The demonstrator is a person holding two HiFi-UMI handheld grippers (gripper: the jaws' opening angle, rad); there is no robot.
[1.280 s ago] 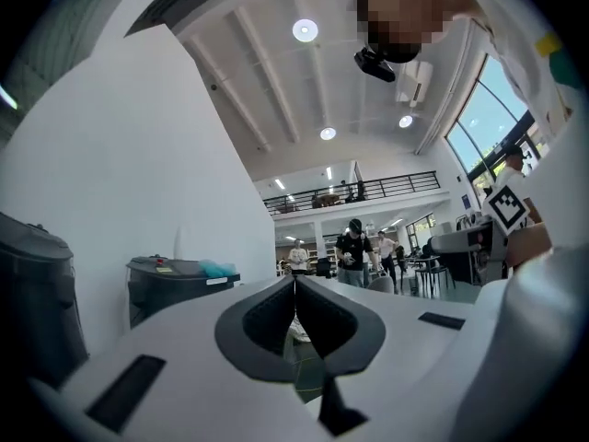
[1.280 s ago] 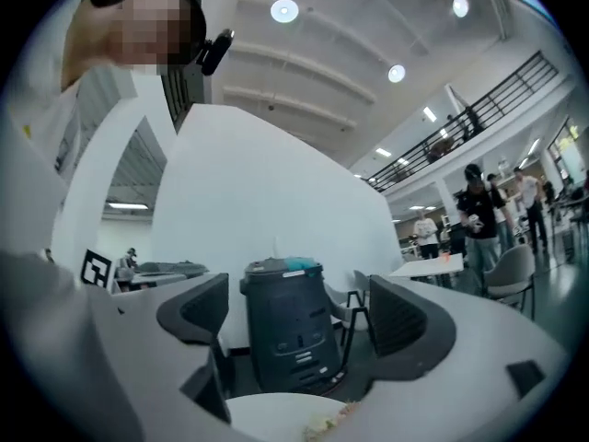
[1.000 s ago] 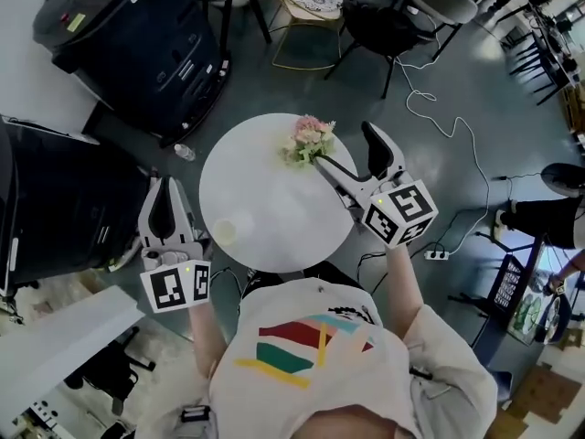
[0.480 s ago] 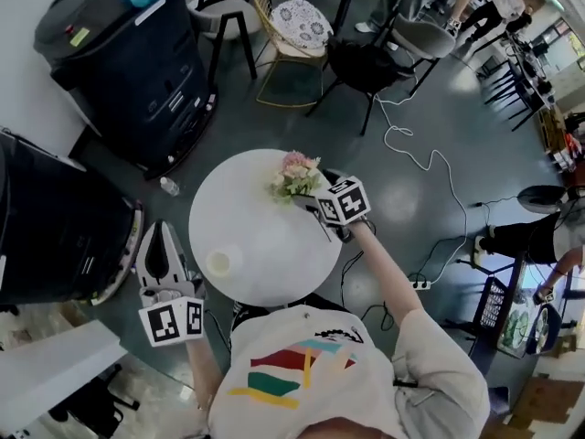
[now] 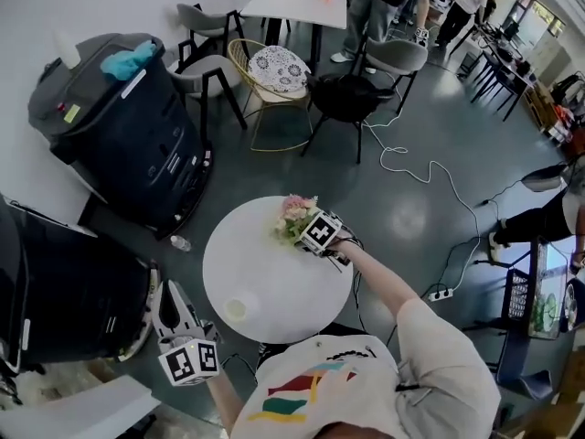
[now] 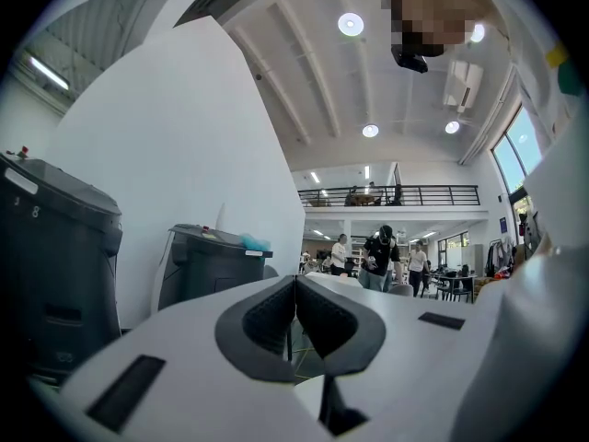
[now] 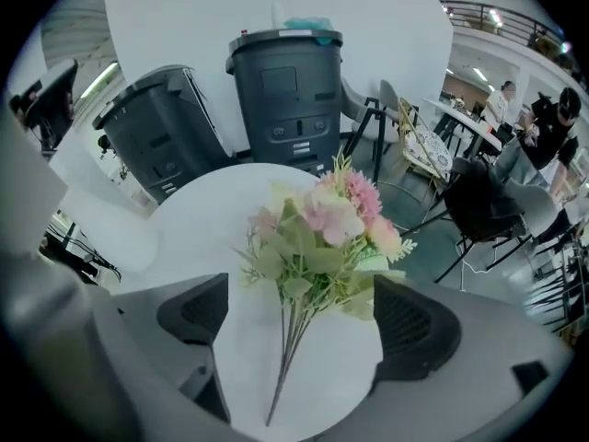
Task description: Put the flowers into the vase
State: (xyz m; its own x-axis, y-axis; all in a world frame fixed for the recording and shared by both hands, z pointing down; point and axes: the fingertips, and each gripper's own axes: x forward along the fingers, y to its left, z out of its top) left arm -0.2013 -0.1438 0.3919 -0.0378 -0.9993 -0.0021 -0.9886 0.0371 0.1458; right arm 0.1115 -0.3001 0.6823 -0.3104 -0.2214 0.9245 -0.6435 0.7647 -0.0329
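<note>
A small bunch of pink and cream flowers with green leaves [image 7: 322, 228] lies near the far edge of the round white table [image 5: 265, 277]. The right tool [image 7: 299, 320] hangs over it with jaws spread wide, the thin stems between them untouched. The left tool [image 6: 296, 307], jaws pressed together on nothing, is held off the table. The pick-up seems in hand. Next the jaws must close on the stems, then carry them to a small pale round vessel [image 5: 236, 309], likely the vase.

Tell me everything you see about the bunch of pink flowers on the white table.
The small bunch of pink and cream flowers with pale green leaves lies flat on the round white table. Its thin stems point toward the open right gripper, whose jaws stand apart on either side, not closed on them.
</note>
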